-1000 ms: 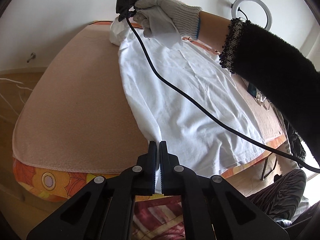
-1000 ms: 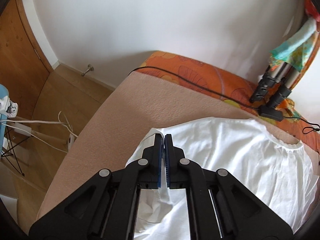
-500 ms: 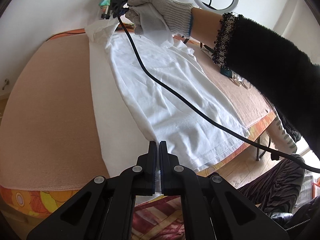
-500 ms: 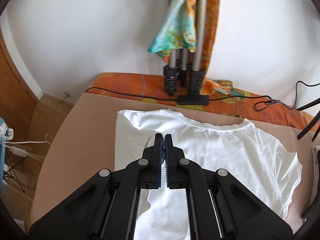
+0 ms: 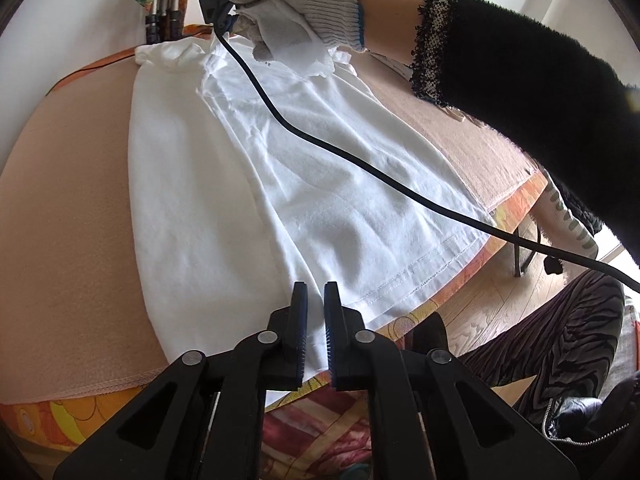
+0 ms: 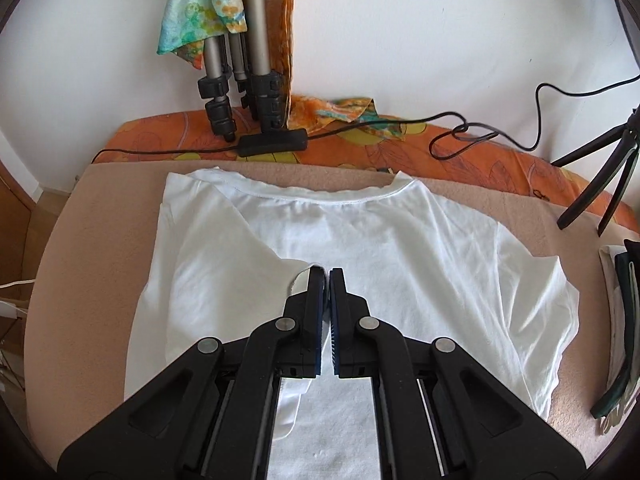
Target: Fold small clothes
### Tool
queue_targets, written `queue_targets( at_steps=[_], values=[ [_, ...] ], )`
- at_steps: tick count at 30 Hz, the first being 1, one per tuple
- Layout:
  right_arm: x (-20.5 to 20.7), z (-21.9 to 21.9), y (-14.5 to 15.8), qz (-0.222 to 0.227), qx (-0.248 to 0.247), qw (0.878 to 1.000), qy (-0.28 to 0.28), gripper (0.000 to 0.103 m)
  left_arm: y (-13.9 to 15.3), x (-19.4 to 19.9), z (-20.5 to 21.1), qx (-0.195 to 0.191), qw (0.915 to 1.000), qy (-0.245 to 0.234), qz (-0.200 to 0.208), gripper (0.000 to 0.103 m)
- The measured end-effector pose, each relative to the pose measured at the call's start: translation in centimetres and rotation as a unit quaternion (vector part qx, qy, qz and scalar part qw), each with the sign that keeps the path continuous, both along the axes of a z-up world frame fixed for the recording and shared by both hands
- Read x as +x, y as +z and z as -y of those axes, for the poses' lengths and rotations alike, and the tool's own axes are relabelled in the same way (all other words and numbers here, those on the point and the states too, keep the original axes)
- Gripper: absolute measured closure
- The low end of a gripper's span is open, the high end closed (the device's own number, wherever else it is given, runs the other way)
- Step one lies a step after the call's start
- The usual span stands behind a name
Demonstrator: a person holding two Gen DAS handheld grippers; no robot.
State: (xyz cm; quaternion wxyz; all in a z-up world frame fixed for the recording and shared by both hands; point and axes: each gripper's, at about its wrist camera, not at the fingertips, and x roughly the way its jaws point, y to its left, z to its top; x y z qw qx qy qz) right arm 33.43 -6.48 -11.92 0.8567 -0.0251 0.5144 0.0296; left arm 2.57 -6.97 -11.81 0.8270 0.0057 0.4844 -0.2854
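Observation:
A white T-shirt [image 6: 384, 248] lies flat on the beige blanket [image 6: 80, 264], collar toward the wall. Its left side is folded over onto the middle [image 5: 192, 208]. My right gripper [image 6: 326, 276] is shut on the edge of the folded-over sleeve [image 6: 256, 264], low over the chest. In the left wrist view a gloved hand [image 5: 304, 4] holds that gripper at the far end of the shirt. My left gripper [image 5: 316, 292] sits at the hem [image 5: 404, 276]. Its jaws are opening, with white cloth showing in the gap and the pads apart from it.
A black cable [image 5: 360, 160] trails across the shirt from the right gripper. Tripod legs [image 6: 240, 92] and a power box [image 6: 274, 142] stand at the wall edge. Another tripod [image 6: 600, 184] and folded dark clothes [image 6: 624, 320] are at the right. A person's striped trouser leg [image 5: 552, 340] is beside the table.
Both grippers have carried the shirt's left side across, so it now lies folded over the middle. The left jaws have parted from shut. The right gripper stays shut on the sleeve.

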Motion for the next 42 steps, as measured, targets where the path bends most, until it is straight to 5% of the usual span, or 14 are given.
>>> queue_targets(
  at_steps=[1,3,5,10,15,22,30,42],
  values=[
    [0.1,0.1,-0.1,-0.009,0.001,1.000,0.001,0.099,0.2,-0.1,0.0,-0.002,1.0000,-0.006,-0.003,0.081],
    [-0.2,0.3,0.3,-0.002,-0.009,1.000,-0.001,0.068,0.6,-0.6,-0.1,-0.005,0.9999,-0.011,0.003,0.068],
    [-1.1,0.6,1.4,0.022,-0.005,1.000,-0.003,0.046,1.3,-1.1,-0.7,-0.017,0.9997,-0.011,0.011,0.066],
    [-3.4,1.8,4.2,0.047,0.014,0.999,-0.007,0.045,3.4,-1.9,-2.8,-0.058,0.9977,0.010,0.033,0.066],
    [-6.6,3.1,7.7,0.071,0.023,0.997,-0.010,0.045,5.2,-2.3,-5.1,-0.050,0.9941,0.050,0.082,0.066],
    [-11.3,7.9,11.5,0.102,0.039,0.994,-0.015,0.045,5.1,-1.9,-5.7,-0.040,0.9910,0.079,0.100,0.066],
    [-15.4,14.6,13.5,0.116,0.056,0.991,-0.032,0.045,5.2,-3.6,-0.6,-0.009,0.9908,0.035,0.130,0.066],
    [-17.1,22.8,13.5,0.110,0.085,0.990,-0.032,0.045,4.1,-4.6,11.7,-0.015,0.9887,-0.064,0.135,0.066]
  ],
)
